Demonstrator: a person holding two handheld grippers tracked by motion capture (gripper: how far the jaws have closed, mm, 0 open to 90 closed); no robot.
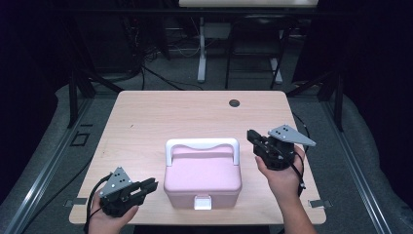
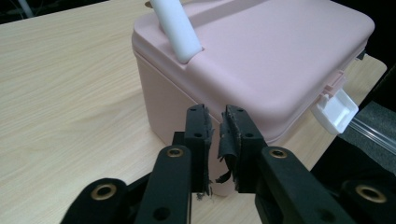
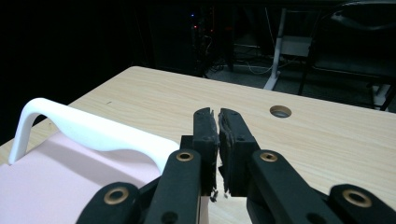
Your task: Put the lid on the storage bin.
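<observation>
A pink box (image 1: 202,178) with a white handle (image 1: 202,145) and a white front latch (image 1: 202,202) sits on the wooden table (image 1: 146,122), near its front edge and between the two grippers. The left gripper (image 1: 152,185) is held low at the box's left front corner, its jaws pointing toward the box's left wall and stopping just beside it; in the left gripper view that corner of the box (image 2: 261,70) rises right behind the jaw tips, though whether they touch the wall cannot be told. Those jaws stand nearly together — only a thin slit shows between the frayed pads (image 2: 229,135) — and nothing is held between them. The right gripper (image 1: 251,136) is held off the box's right rear corner, close to the right end of the handle, jaws pointing left toward it. In the right gripper view the handle (image 3: 84,128) arches across just to the left of the jaws, apart from them, with the pink lid (image 3: 60,182) below. These jaws are pressed together, pad against pad, and grip nothing. A round hole (image 1: 234,103) lies in the table's far side, well apart from the box.
</observation>
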